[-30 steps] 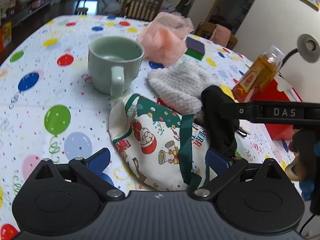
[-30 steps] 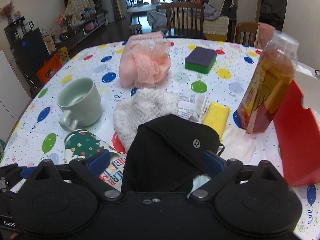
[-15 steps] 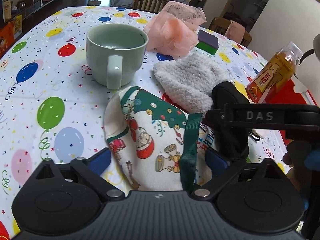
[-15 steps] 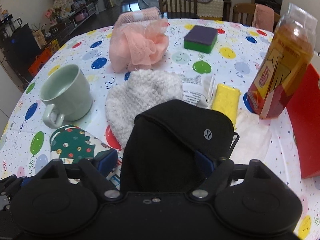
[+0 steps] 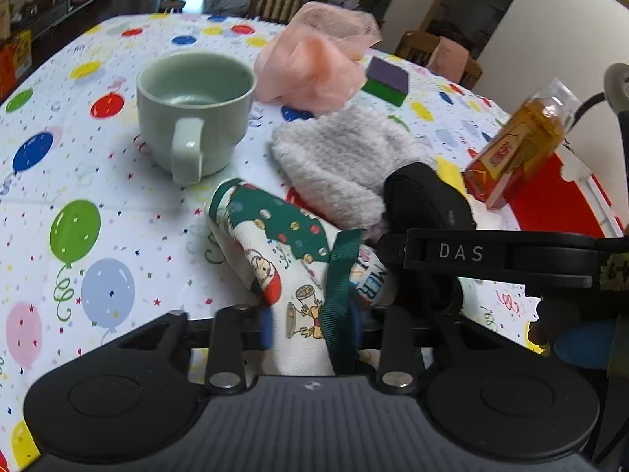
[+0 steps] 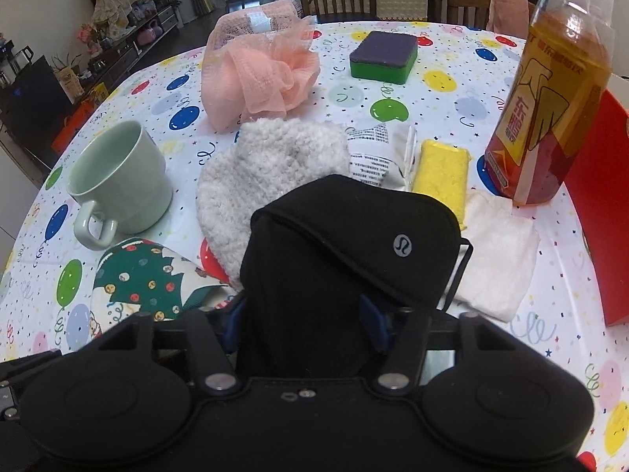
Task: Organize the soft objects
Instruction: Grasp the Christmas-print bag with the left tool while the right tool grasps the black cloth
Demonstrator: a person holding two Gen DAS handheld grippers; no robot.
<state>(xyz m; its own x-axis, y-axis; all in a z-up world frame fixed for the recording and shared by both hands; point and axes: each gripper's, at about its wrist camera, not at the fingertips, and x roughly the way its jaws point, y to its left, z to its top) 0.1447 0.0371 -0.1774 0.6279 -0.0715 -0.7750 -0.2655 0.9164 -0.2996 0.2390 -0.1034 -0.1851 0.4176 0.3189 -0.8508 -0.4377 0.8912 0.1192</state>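
— Black fabric, that pouch (image 6: 346, 259): where is it?
— On the balloon tablecloth (image 5: 78, 181), between the right gripper (image 6: 304, 314) fingers, whose jaws are closing against its sides.
— And the left gripper (image 5: 310, 326)?
— Closing too, pinching the Christmas-print cloth (image 5: 283, 259) with its green ribbon, just beside the grey knitted hat (image 5: 338, 161) and near the mug (image 5: 192, 110).

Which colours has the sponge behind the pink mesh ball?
Sponge: purple top, green base; right wrist view.

Glossy ceramic mug (image 5: 192, 112), fuzzy knit cloth (image 5: 338, 165)
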